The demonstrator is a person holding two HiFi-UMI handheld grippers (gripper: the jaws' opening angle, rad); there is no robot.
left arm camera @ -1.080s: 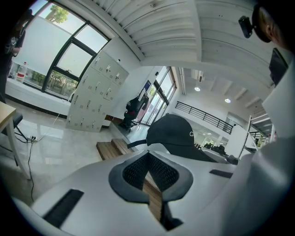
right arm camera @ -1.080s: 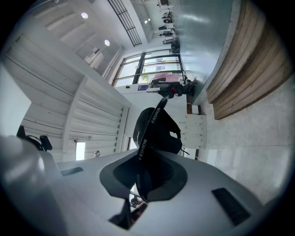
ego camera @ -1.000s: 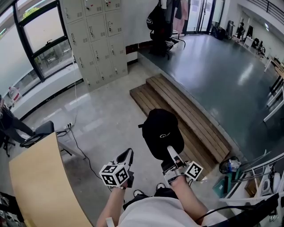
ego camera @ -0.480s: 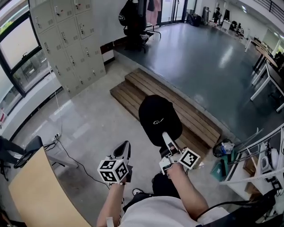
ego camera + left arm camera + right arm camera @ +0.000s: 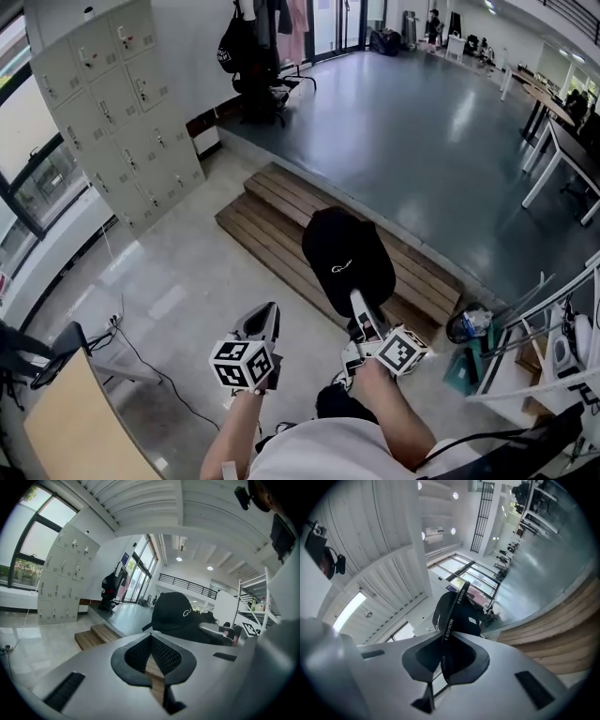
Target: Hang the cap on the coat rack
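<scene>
Wooden steps (image 5: 272, 220) are seen below, with the coat rack (image 5: 251, 56) (hung with dark bags and clothes) set well beyond them. The black cap (image 5: 349, 258) is held in the air above the steps, its strap clamped in the right tongs (image 5: 357, 298). The left tongs (image 5: 266, 314) are closed together on nothing.

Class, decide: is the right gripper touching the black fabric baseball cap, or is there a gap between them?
Touching. The right gripper view shows the right gripper clamped on the back strap of the black fabric baseball cap.
</scene>
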